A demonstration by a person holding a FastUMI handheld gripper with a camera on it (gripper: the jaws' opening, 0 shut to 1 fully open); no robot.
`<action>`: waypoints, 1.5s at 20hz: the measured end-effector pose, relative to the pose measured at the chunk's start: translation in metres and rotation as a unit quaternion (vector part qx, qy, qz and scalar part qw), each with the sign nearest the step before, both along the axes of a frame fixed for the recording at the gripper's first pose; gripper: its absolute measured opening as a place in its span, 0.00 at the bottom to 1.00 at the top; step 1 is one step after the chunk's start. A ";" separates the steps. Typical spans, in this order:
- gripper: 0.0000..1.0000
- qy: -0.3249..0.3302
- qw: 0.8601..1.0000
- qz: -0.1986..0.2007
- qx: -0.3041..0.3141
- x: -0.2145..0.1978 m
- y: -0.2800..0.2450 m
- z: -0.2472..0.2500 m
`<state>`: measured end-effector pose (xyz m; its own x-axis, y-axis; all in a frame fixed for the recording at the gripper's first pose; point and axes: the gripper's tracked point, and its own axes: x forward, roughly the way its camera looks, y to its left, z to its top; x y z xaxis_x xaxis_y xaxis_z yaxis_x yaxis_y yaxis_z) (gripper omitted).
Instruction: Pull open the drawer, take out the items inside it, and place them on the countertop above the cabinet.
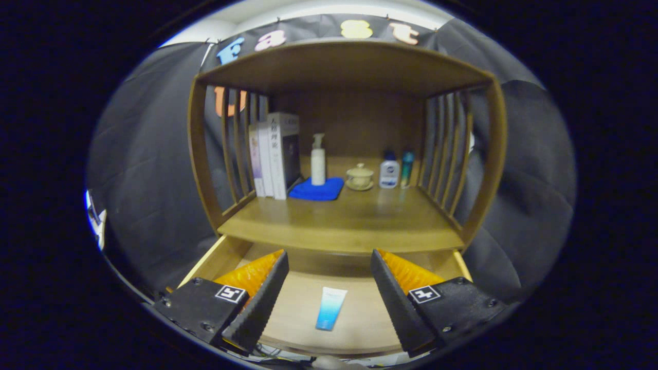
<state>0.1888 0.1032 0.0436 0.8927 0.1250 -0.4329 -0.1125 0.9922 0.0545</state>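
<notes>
Drawer (221, 257) pulled open, tube (330, 307) flat inside btwn spread claw (329, 264) fingers, untouched, countertop (339, 223) front bare

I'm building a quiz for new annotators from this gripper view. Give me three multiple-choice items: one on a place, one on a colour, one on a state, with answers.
1. Where does the tube lie?
A. On the countertop
B. On the open drawer's floor, between the fingers
C. Beside the books

2. What colour is the cloth under the pump bottle?
A. Blue
B. Red
C. Green

3. How is the gripper?
A. Shut on the tube
B. Shut, holding nothing
C. Open

Answers: B, the tube lies flat inside the drawer below the countertop; A, the cloth is bright blue; C, the fingers stand wide apart with nothing gripped.
</notes>
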 end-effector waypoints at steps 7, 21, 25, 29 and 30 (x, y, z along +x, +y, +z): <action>1.00 0.185 0.983 0.003 -0.002 0.037 0.012 -0.089; 0.95 0.357 0.932 -0.048 -0.043 0.005 -0.009 -0.176; 0.76 0.385 0.921 -0.057 -0.021 -0.005 -0.006 -0.187; 0.54 0.405 0.911 -0.078 -0.013 -0.010 -0.007 -0.194; 0.50 0.401 0.913 -0.075 -0.014 -0.009 -0.007 -0.194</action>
<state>0.1794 0.0958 -0.1499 0.2924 0.0059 -0.9563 0.0901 0.9954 0.0336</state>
